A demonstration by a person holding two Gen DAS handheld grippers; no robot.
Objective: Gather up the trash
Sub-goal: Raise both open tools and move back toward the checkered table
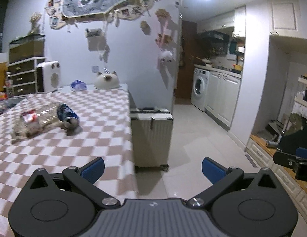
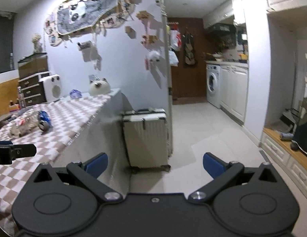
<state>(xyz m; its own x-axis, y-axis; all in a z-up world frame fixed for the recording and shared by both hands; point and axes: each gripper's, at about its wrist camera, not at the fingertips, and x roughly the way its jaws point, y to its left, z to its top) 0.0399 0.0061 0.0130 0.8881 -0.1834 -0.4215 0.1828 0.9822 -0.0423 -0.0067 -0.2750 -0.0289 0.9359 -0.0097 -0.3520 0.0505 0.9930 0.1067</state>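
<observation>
A crushed blue can (image 1: 68,117) lies on the checked tablecloth (image 1: 90,138), beside a crumpled clear wrapper with a red label (image 1: 32,123). Both show small in the right wrist view: the can (image 2: 44,120) and the wrapper (image 2: 23,128). A crumpled blue-white packet (image 1: 78,85) rests near the table's far end (image 2: 76,94). My left gripper (image 1: 153,169) is open and empty, hovering over the table's near right edge. My right gripper (image 2: 155,166) is open and empty, off the table's right side, above the floor. Each gripper's tip shows at the other view's edge.
A ribbed light suitcase (image 1: 151,136) stands on the floor against the table's right side (image 2: 146,138). A white heater (image 1: 48,77) and a cat-shaped ornament (image 1: 107,81) sit at the table's far end. Tiled floor leads to a kitchen with a washing machine (image 1: 200,88).
</observation>
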